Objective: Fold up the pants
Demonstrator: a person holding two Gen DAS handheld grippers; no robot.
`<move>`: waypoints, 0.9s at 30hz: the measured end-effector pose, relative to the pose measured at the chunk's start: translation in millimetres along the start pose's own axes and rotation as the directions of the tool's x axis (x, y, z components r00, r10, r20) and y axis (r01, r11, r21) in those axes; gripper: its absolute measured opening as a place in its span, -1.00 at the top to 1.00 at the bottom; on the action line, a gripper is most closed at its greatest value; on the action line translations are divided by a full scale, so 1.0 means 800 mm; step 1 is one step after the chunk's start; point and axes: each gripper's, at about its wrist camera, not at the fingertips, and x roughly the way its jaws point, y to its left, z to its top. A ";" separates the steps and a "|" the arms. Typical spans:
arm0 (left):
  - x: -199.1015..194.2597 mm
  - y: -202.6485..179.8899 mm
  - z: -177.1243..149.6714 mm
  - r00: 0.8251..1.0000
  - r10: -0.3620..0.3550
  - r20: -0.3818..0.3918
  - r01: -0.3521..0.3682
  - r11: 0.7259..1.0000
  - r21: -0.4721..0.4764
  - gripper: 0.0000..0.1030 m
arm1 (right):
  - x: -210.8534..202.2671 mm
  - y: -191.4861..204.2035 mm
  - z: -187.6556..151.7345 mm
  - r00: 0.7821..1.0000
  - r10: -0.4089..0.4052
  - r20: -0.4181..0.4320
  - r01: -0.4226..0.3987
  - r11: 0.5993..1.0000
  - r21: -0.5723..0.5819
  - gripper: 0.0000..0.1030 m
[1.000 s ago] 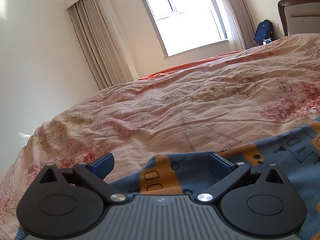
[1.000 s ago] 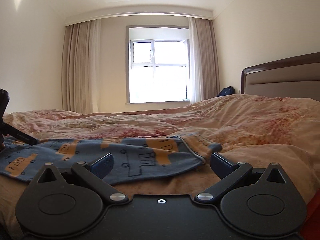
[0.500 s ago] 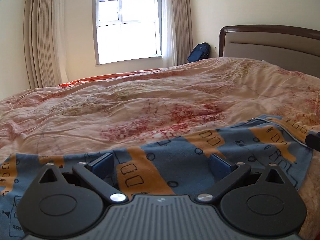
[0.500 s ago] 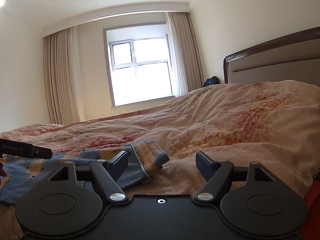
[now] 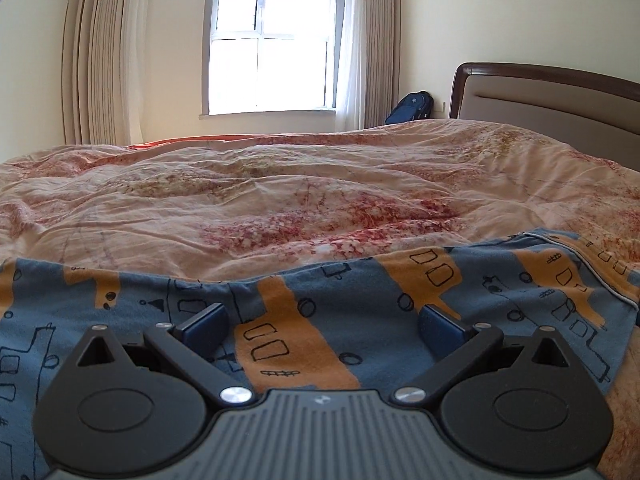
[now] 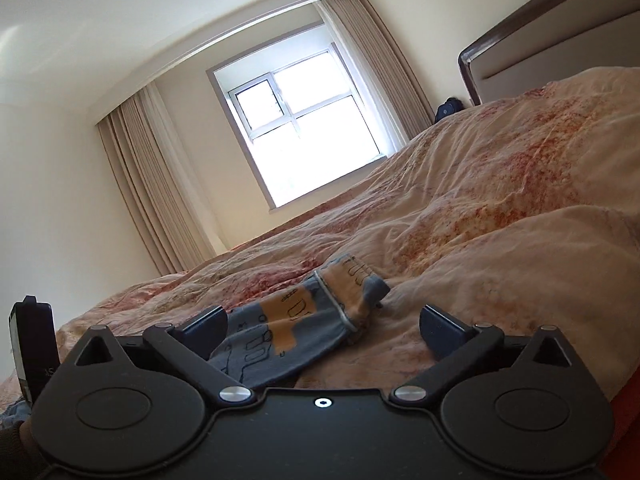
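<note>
Blue pants (image 5: pixel 360 304) with orange patches and black line drawings lie spread across the floral duvet (image 5: pixel 300 200). My left gripper (image 5: pixel 320 322) hovers low over their middle, jaws wide open, with cloth under and between the fingers but no pad pressing on it. In the right wrist view one end of the pants (image 6: pixel 304 320) with its hemmed edge lies bunched on the duvet (image 6: pixel 500 220). My right gripper (image 6: pixel 322 326) is tilted, its jaws opening wide. That end lies between them near the left finger, with no pad pressing on it. Part of the left gripper shows at the far left edge.
A dark wooden headboard (image 5: pixel 552 92) with a beige panel stands on the right. The window (image 5: pixel 272 52) with long curtains (image 5: pixel 100 56) is at the far wall. A blue backpack (image 5: pixel 412 106) leans in the corner. An orange sheet edge (image 5: pixel 160 144) shows beyond the duvet.
The left gripper swung round to face the window and sank over the pants. The right gripper rolled sideways, narrowed its jaws and spread them again at the pants' end.
</note>
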 end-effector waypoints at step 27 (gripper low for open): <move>-0.047 0.095 0.063 0.813 -0.582 0.001 0.491 0.685 -0.539 -0.99 | 0.023 0.167 -0.006 0.996 0.079 0.043 -0.047 0.868 -0.494 0.75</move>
